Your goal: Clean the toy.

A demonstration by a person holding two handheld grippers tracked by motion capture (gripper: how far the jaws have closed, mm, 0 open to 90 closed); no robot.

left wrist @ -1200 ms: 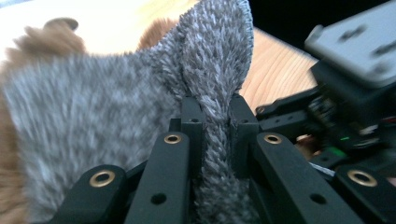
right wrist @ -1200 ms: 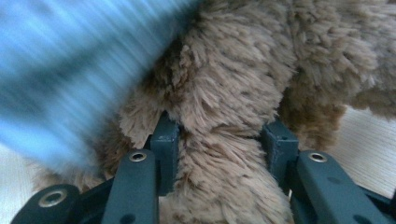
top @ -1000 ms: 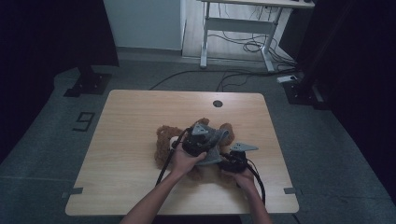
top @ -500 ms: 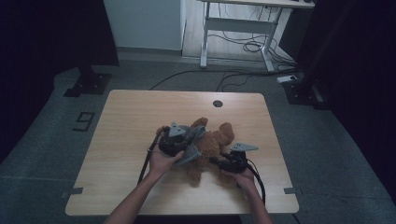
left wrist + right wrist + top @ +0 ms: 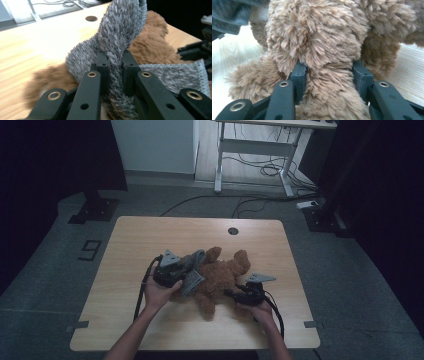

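Brown plush: one teddy bear point(image 5: 220, 280) lies near the middle of one pale wooden bench point(image 5: 150, 235), slightly toward the lower right of the high view. One grey fleecy cloth point(image 5: 192, 275) is draped against the bear's left side. Two black grippers work on them, one in each hand.

The left gripper point(image 5: 172, 272), at centre left, has its jaws pressed tight on a fold of the cloth; in the left gripper view the cloth point(image 5: 117, 42) rises between the jaws in a shaggy, stitched-edge loop, with the bear point(image 5: 152, 45) behind it. The right gripper point(image 5: 235, 295), at lower centre right, has its jaws set around a thick fuzzy part of the bear point(image 5: 324, 50), fur bulging between them; they are spread moderately and touching the fur.

Bare bench surface lies open along the top and left of the high view, with one round hole point(image 5: 232, 230) near the top edge. Less room remains between the hands and the bottom edge. Grey floor point(image 5: 360, 285) surrounds the bench, rounded at its corners.
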